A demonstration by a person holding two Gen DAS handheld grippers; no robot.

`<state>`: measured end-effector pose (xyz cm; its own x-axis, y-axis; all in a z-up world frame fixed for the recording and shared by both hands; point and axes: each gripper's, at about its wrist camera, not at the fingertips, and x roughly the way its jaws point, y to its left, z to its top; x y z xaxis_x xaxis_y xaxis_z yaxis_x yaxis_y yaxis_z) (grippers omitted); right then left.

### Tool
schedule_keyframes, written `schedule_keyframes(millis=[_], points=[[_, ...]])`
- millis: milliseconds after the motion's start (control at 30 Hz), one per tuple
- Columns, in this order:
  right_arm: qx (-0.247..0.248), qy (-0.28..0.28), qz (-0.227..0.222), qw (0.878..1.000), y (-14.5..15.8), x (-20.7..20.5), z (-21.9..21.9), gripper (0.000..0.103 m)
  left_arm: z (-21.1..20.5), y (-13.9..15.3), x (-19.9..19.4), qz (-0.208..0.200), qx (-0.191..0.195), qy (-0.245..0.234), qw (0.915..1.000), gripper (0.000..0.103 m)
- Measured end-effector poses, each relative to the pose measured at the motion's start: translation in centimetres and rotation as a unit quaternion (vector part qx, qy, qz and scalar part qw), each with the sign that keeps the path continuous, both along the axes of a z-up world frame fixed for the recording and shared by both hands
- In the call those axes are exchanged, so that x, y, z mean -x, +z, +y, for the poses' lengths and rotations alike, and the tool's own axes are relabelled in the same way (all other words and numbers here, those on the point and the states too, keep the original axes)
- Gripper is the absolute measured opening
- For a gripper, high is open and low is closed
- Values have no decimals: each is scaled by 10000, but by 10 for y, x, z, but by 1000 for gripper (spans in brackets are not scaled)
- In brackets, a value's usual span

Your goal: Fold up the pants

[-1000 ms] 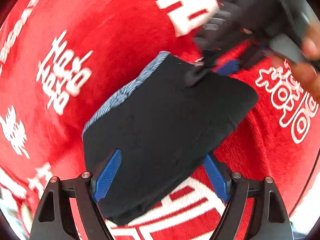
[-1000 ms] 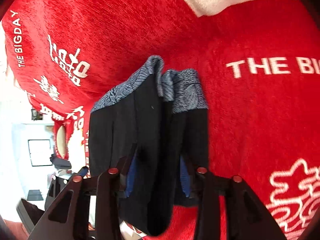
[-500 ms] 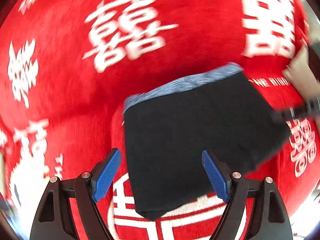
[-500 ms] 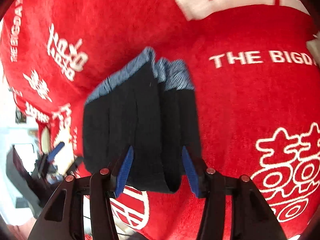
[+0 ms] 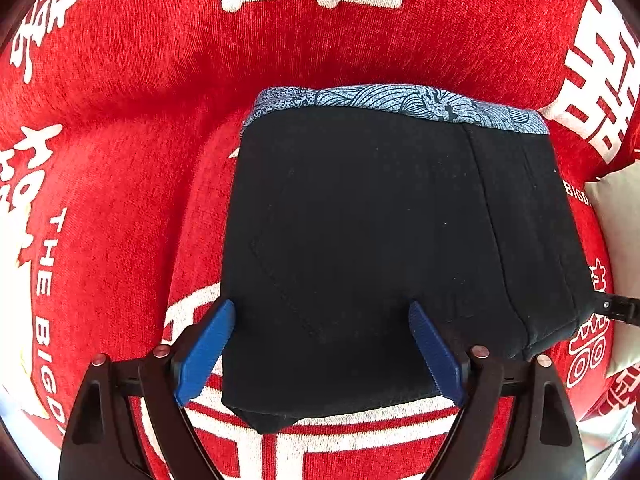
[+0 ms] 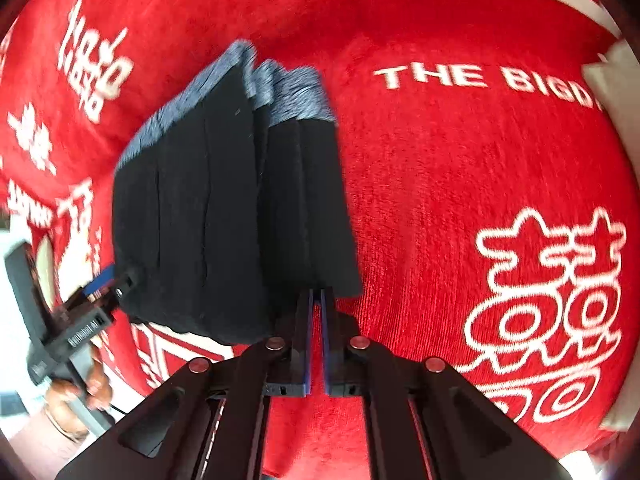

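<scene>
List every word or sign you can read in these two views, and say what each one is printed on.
"THE BIGD", cut off at the frame edge: white letters on the red blanket.
"THE BIGD", running vertically: same blanket, left wrist view.
Large white Chinese-style characters on the blanket: decorative, not reliably readable.
Small white lettering on the left gripper: too blurred to read.
The black pants: no text, only a wave pattern on the waistband.

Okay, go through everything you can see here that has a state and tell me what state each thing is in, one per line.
pants: folded into a compact stack, patterned waistband at the far edge, lying on the blanket.
left gripper: jaws wide and opening, straddling the near edge of the pants, pads not pressing.
right gripper: jaws closing, nearly together, at the near corner of the folded layers.
red blanket: spread out under the pants.
</scene>
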<state>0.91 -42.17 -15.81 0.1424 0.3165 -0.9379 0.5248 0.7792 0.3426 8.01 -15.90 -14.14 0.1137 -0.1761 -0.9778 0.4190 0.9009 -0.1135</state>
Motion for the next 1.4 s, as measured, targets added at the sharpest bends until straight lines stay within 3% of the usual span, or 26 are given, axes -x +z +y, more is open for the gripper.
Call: schedule_keyframes(millis=[67, 133, 267, 500, 533, 567, 633, 800, 967, 1033, 1100, 1167, 1200, 1400], points=[[26, -257, -39, 9997, 7, 2, -7, 41, 0, -1, 0, 6, 0, -8, 10000, 89], [106, -392, -305, 9987, 19, 2, -15, 48, 0, 1, -2, 4, 4, -26, 10000, 89], [218, -222, -679, 9972, 31, -31, -25, 48, -4, 4, 1, -57, 4, -64, 10000, 89], [-38, -201, -1111, 9936, 9, -119, -23, 48, -3, 5, 4, -100, 18, -38, 9999, 90], [-8, -131, -1080, 9941, 7, -126, -21, 44, -2, 4, 3, -83, 24, -12, 10000, 92], [39, -17, -1056, 9944, 6, -131, -19, 25, -1, 3, 2, -38, 34, 23, 10000, 92], [344, 258, -926, 9948, 9, -132, -15, 12, 0, 3, -1, 3, 61, 54, 10000, 92], [929, 982, -531, 9894, 8, -130, 1, 5, -4, 4, 0, -29, 28, -50, 10000, 92], [876, 800, -431, 9920, 5, -119, 4, 5, -7, 0, -3, 66, 8, -19, 10000, 95], [813, 649, -429, 9936, 15, -111, 3, 7, -7, 0, -4, 88, 27, -10, 10000, 95], [804, 649, -414, 9938, 27, -97, 8, 18, -7, 0, -4, 90, 31, -11, 10000, 95], [826, 703, -450, 9931, 39, -82, 15, 44, -7, -1, -5, 88, 21, -6, 10000, 95], [843, 736, -488, 9925, 45, -74, 21, 48, -7, -1, -5, 87, 21, -5, 10000, 95], [1193, 918, -602, 9868, 58, -37, 56, 49, -6, -2, -5, 83, 30, -10, 10000, 95]])
